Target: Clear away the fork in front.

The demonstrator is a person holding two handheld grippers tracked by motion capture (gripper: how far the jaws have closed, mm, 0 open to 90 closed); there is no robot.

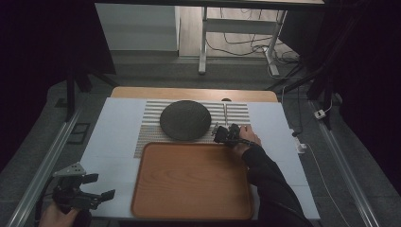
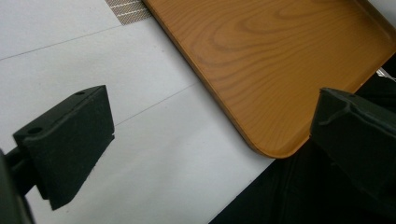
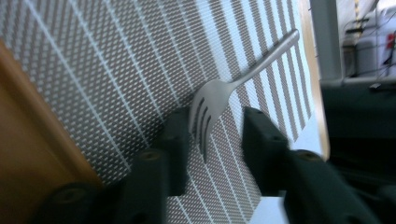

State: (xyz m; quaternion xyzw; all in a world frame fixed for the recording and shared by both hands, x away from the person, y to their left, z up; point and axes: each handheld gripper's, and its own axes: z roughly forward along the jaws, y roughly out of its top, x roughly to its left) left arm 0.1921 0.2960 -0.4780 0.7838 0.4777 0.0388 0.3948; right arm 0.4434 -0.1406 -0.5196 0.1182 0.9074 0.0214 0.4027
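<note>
The right claw straddles the tine end of a fork, jaws partly closed around it; one pad touches the tines' edge while the other stands off, so nothing is gripped yet. The fork lies flat on the striped placemat, just beyond the far right corner of the wooden tray, its handle pointing away from the tray.

The likely trouble: the fork is thin and flat, and the jaws sit off-centre on it, so closing could push it sideways or pinch only the tines and let it swing or slip.

The left claw hovers open over the tray's near left corner, holding nothing.

The surface is white; a dark round plate rests on the placemat beyond the tray. Behind, the room is dim, with desk legs and cables on the floor.
</note>
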